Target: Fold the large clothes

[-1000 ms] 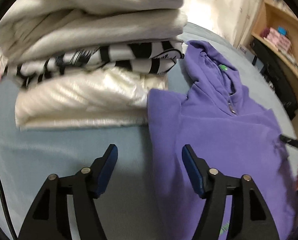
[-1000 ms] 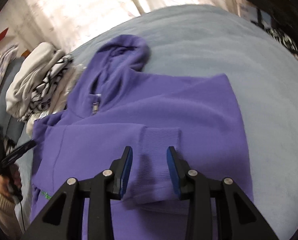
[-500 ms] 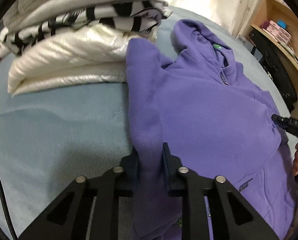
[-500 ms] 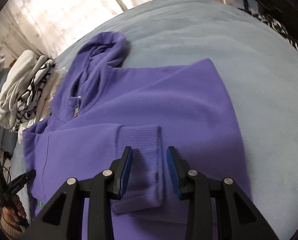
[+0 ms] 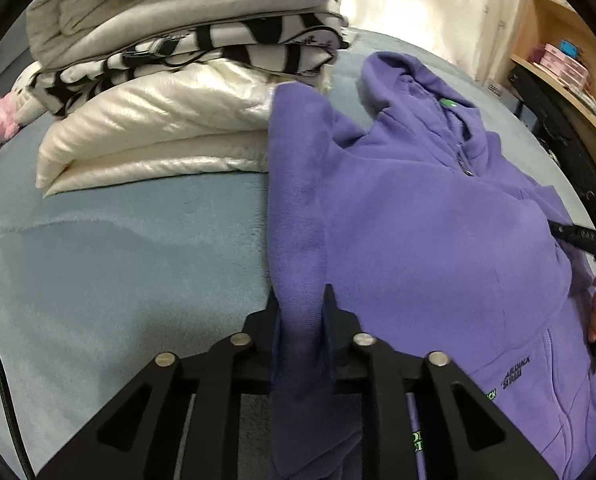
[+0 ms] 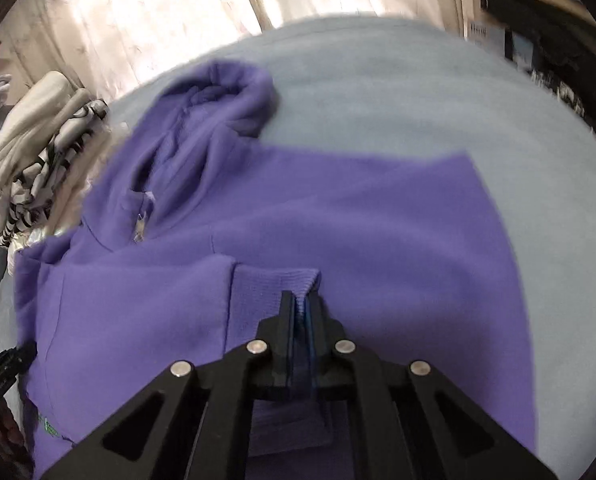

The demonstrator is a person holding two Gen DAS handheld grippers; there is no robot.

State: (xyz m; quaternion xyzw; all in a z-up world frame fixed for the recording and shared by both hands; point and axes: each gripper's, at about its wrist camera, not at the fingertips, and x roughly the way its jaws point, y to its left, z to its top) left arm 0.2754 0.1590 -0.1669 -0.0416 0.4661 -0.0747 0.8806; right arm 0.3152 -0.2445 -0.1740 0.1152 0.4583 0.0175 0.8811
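Currently my left gripper (image 5: 301, 312) clamped on left sleeve (image 5: 293, 216) of purple hoodie (image 5: 438, 240); my right gripper (image 6: 298, 312) pinched nearly closed on ribbed cuff (image 6: 269, 284) of other sleeve. Hoodie lies face-up on blue bed cover (image 5: 117, 248), shoulder touching stack of folded clothes (image 5: 177, 92). Risks, my judgement: thin cuff grip slips under pull; fleece drags on cover, bunching body; left sleeve swing catches stack, toppling it.

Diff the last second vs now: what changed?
Both hand-held grippers closed: left hand-held gripper came in and clamped the purple hoodie sleeve; right hand-held gripper shut on the ribbed cuff. Folded clothes stack and hoodie body stayed put.
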